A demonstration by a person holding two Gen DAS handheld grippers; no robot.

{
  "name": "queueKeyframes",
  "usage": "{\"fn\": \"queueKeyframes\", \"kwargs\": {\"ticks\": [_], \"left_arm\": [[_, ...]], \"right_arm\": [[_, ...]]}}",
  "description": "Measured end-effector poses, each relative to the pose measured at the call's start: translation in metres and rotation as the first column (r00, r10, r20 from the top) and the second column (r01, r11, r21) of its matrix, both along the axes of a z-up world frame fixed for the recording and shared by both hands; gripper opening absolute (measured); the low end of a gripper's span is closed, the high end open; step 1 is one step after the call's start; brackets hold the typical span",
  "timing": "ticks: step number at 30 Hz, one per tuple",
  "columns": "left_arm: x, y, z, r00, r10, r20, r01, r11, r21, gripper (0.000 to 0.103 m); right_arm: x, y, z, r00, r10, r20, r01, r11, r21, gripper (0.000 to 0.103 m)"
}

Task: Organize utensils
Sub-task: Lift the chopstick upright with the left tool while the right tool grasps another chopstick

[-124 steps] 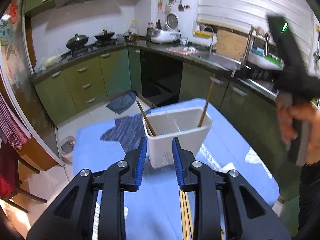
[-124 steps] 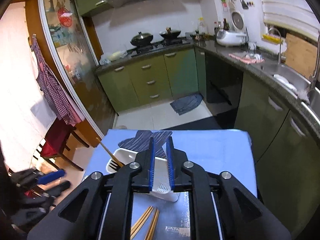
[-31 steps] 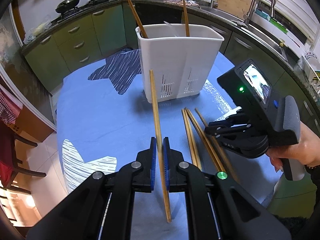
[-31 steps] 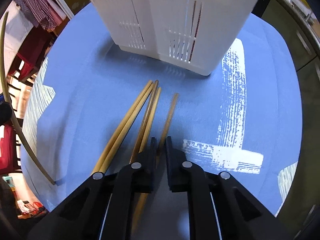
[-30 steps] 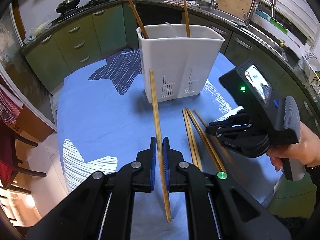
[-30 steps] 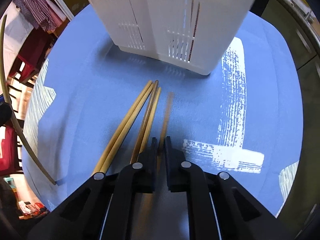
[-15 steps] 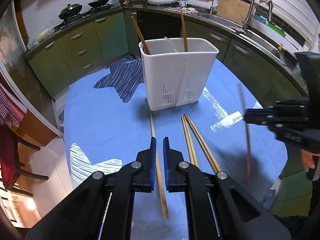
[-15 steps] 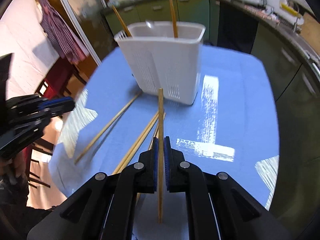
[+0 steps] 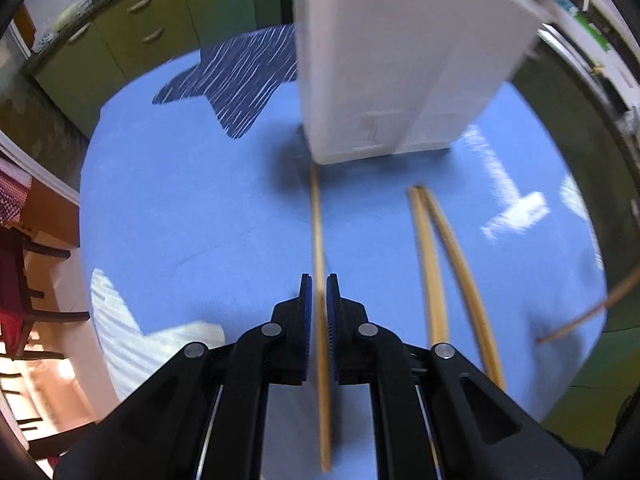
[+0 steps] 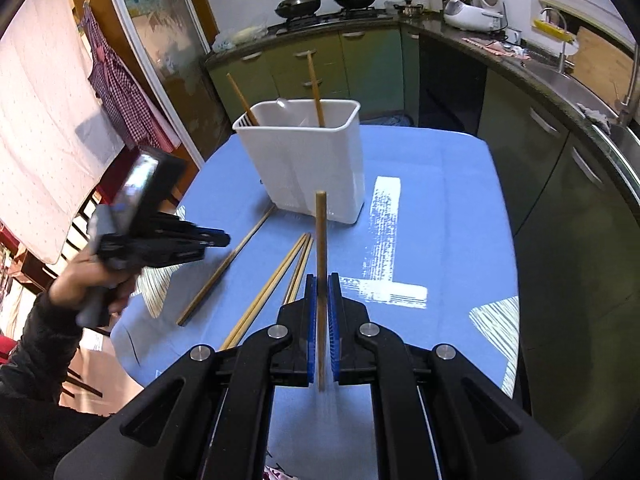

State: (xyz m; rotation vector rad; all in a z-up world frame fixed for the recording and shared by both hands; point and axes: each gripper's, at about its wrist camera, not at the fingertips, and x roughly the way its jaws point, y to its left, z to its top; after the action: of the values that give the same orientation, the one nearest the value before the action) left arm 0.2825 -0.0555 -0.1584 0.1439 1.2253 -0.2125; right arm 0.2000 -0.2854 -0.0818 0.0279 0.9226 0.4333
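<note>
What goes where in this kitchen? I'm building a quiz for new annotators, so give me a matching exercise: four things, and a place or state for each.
Things:
1. right gripper
2. white basket
3. checked cloth
4. rice cooker

Places or states:
A. on the counter
B. hanging up, off to the side of the table
C. shut on a chopstick
D. standing on the blue tablecloth, two chopsticks inside

Pairs: 1-C, 2-D, 3-B, 4-A

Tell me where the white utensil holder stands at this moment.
In the right wrist view the white utensil holder stands upright on the blue tablecloth, at the table's far side toward the green cabinets, just beyond the loose chopsticks.
</note>
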Motion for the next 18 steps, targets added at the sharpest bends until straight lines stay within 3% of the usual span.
{"fn": "queueKeyframes", "kwargs": {"ticks": [4, 8, 12, 14, 15, 18], "left_arm": [[0.016, -0.001, -0.013, 0.999, 0.004, -0.034, -0.004, 1.000, -0.005, 0.008], [0.020, -0.005, -0.013, 0.999, -0.003, -0.036, 0.003, 1.000, -0.001, 0.022], [0.024, -0.008, -0.018, 0.998, -0.004, -0.060, 0.006, 1.000, 0.029, 0.022], [0.025, -0.010, -0.022, 0.998, -0.005, -0.066, 0.008, 0.999, 0.045, 0.018], [0.025, -0.010, -0.022, 0.998, -0.008, -0.067, 0.011, 0.999, 0.051, 0.008], [0.024, -0.011, -0.021, 0.998, -0.005, -0.070, 0.009, 0.998, 0.056, 0.006]], "right_arm": [[0.000, -0.008, 0.000, 1.000, -0.012, -0.001, 0.012, 1.000, -0.002, 0.006], [0.001, -0.014, -0.001, 1.000, -0.021, -0.006, 0.021, 1.000, 0.009, 0.006], [0.001, -0.015, -0.002, 1.000, -0.021, -0.007, 0.021, 1.000, 0.016, 0.006], [0.000, -0.014, -0.002, 1.000, -0.018, -0.006, 0.018, 1.000, 0.016, 0.006], [0.000, -0.014, -0.002, 1.000, -0.017, -0.006, 0.017, 1.000, 0.016, 0.006], [0.000, -0.014, -0.001, 1.000, -0.018, -0.007, 0.018, 1.000, 0.015, 0.006]]}}
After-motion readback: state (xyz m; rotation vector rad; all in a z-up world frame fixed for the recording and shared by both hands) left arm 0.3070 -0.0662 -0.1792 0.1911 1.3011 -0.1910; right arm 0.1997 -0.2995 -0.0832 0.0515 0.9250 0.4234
